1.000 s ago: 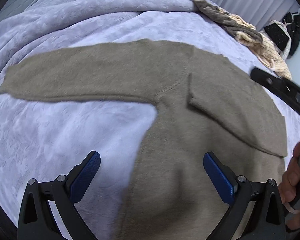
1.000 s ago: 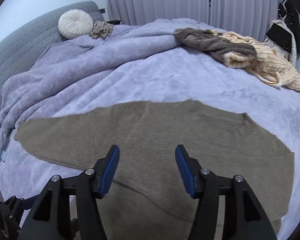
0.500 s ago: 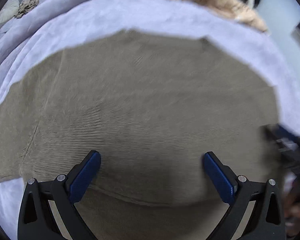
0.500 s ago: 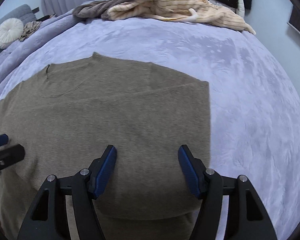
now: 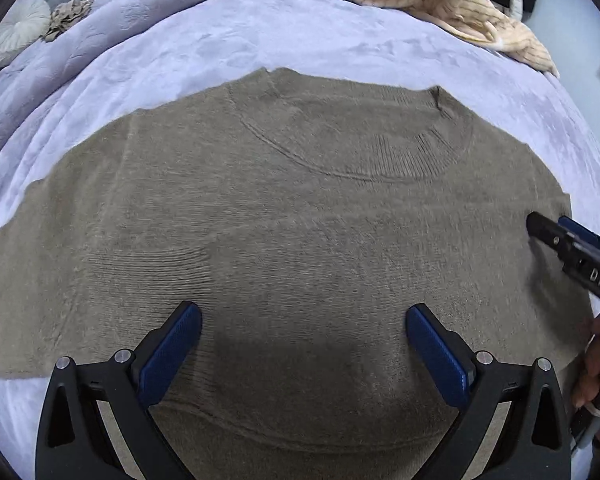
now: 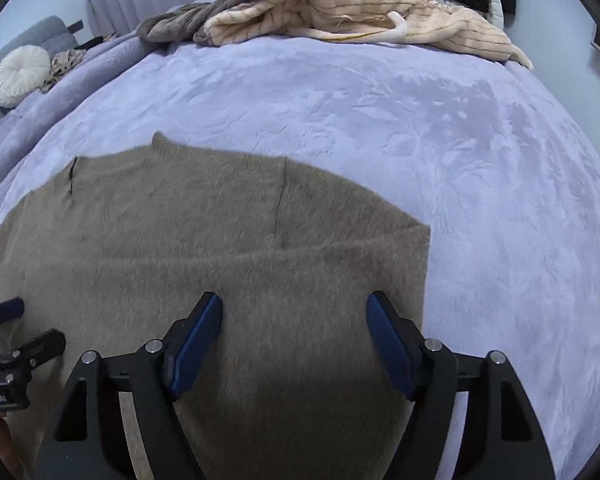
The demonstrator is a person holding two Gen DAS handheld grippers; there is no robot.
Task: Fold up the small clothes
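- The left gripper [image 5: 303,354] stands wide open above the brown sweater [image 5: 292,240]; nothing is between its pads.
- The right gripper [image 6: 294,342] has just been opening, holds nothing, and points down over the sweater's folded right edge.
- The sweater lies flat on the lavender blanket [image 6: 380,120].
- Far behind lies a cream striped garment [image 6: 340,12].

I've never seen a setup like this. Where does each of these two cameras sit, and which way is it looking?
Left wrist view: sits on the left tool, looking steeply down at the brown sweater's neckline; a hand shows at the right edge.
Right wrist view: sits on the right tool, looking down at the sweater's folded right side; its blue fingers stand open, having just widened.
Both views share the sweater, lilac blanket, striped cream garment and each other's tool.
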